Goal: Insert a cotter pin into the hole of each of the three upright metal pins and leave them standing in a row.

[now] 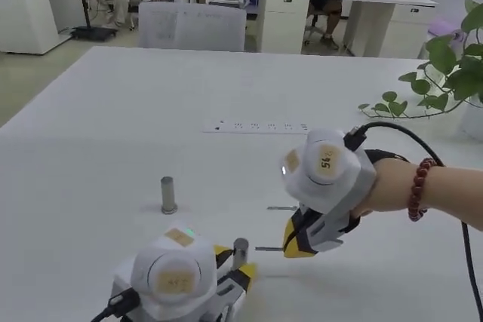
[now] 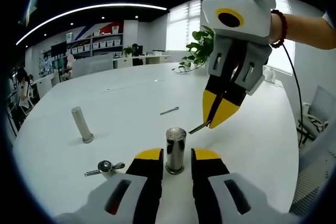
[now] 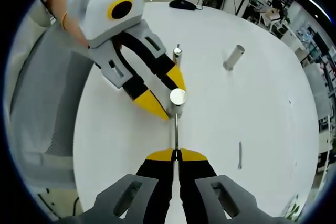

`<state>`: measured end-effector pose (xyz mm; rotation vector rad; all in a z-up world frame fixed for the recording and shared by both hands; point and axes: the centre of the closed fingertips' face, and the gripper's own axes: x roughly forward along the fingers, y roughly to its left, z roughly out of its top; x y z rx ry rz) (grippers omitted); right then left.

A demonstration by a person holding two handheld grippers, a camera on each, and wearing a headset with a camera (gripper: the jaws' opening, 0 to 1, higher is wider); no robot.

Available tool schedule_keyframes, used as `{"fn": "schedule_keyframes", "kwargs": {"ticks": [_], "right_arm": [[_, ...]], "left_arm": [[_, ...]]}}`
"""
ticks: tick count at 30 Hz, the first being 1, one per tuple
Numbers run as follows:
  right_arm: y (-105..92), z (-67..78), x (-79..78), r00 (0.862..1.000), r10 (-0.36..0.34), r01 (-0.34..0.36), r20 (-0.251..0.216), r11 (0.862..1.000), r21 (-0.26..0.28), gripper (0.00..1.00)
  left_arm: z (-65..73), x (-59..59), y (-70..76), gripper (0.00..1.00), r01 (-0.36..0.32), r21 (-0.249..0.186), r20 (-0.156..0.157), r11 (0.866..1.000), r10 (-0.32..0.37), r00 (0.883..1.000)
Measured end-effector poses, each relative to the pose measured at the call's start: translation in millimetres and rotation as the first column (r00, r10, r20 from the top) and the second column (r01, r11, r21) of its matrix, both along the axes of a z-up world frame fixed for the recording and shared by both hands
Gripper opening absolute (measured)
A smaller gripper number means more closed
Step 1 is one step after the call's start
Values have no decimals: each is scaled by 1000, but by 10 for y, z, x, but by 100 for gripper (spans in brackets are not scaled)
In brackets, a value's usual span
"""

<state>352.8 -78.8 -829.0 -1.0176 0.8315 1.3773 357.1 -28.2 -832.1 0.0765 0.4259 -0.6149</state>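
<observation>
Worktop [image 1: 90,111], near edge. The left gripper [image 2: 177,156] has its jaws pressed against both sides of an upright metal pin [image 2: 176,148], which stands close to the near edge. The right gripper [image 3: 176,157], jaws pressed together, pinches a cotter pin [image 3: 176,129] held level, its tip at the side of the clamped pin, just below the top. A second upright pin [image 1: 167,194] stands free, farther from the near edge and to the left. A loose cotter pin [image 1: 281,207] lies flat beyond the right gripper. A third pin [image 2: 105,167], crossed by a thin rod, sits just beside the left gripper; its posture is unclear.
</observation>
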Motion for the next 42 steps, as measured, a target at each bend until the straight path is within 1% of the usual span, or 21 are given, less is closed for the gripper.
{"fn": "schedule_keyframes", "kwargs": {"ticks": [4,7,8,12,17,27,32,34,37,39,42], "right_arm": [[20,-2,23,1000,3,-3,0,1000,0,3],[41,-7,25,1000,9,-9,-2,1000,-1,3],[46,-9,26,1000,11,-11,-1,1000,-1,3],[80,-3,28,1000,15,-15,0,1000,3,3],[72,-14,29,1000,24,-24,4,1000,-14,3],[65,11,17,999,33,-33,9,999,-18,3],[61,23,23,999,31,-30,13,999,-18,3],[61,38,22,999,29,-28,14,999,-14,3],[99,72,10,1000,25,-25,7,1000,9,4],[112,68,5,999,39,-39,14,999,0,4],[136,61,10,999,40,-40,15,999,1,4]], "left_arm": [[-25,7,5,15,-2,12,-4,1000,2,1000],[-32,16,19,12,-14,9,-8,1000,14,1000],[-34,16,13,12,-15,8,-8,1000,15,1000],[-46,13,5,12,-10,26,-3,1000,10,1000],[-56,9,5,12,-9,27,-12,1000,10,1000],[-63,7,0,11,-8,15,-29,1000,8,1000],[-66,16,0,11,-22,4,-38,1000,22,999],[-65,17,0,11,-22,5,-38,1000,22,999],[-65,18,2,11,-19,7,-38,1000,19,999],[-66,17,1,11,-18,7,-39,1000,19,999],[-66,17,1,11,-17,7,-40,1000,17,999]]}}
